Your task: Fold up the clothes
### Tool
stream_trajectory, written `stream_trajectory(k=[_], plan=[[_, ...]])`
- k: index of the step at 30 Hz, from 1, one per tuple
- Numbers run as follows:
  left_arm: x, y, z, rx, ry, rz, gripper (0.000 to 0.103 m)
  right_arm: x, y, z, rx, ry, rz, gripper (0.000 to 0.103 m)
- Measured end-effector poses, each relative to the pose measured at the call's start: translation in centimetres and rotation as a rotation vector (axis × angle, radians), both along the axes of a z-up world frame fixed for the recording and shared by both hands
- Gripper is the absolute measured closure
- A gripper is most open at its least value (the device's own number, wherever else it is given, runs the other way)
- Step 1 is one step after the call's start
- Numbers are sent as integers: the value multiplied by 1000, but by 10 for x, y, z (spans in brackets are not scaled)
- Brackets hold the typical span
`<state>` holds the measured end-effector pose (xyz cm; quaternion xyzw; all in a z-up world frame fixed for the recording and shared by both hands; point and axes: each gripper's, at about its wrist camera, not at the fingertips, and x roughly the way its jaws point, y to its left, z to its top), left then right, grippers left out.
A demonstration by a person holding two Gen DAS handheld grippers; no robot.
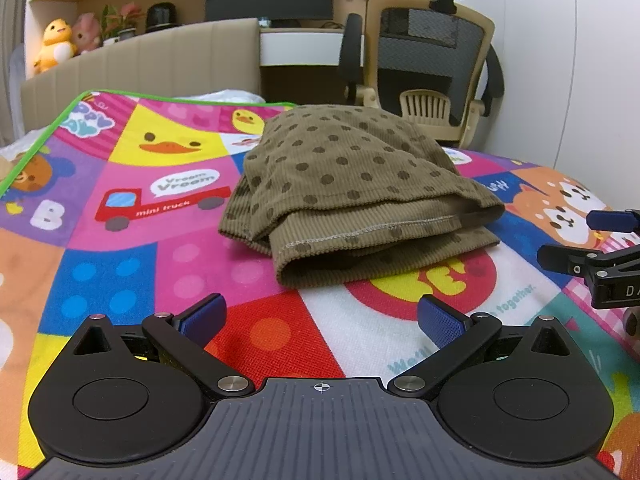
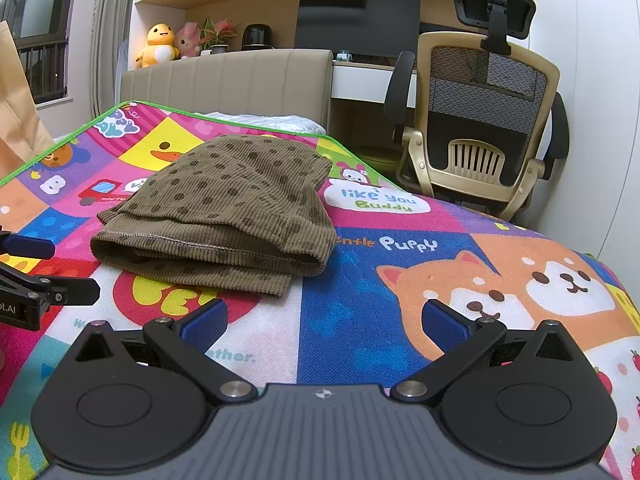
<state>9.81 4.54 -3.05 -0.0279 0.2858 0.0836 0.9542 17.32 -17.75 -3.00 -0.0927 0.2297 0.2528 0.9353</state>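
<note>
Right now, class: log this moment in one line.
garment: folded, on mat | left gripper: open, empty | right gripper: open, empty | contact: none

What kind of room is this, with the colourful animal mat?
Most likely a bedroom that doubles as a study. The mat seems to cover a bed with a padded headboard, plush toys sit on a shelf behind it, and an office chair stands at a desk.

Left gripper (image 1: 320, 320) low over bright cartoon mat (image 1: 132, 200), blue pads wide apart, nothing between; folded brown polka-dot garment (image 1: 352, 184) lies ahead on mat, clear of fingers; right gripper (image 1: 600, 248) pokes in at right edge, near garment
</note>
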Motion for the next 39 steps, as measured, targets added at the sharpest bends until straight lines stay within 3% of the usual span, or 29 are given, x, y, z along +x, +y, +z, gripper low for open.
stream_trajectory(k=[39], plan=[[-1, 2, 1, -6, -7, 11, 0, 1, -3, 0, 17, 7, -2, 0]])
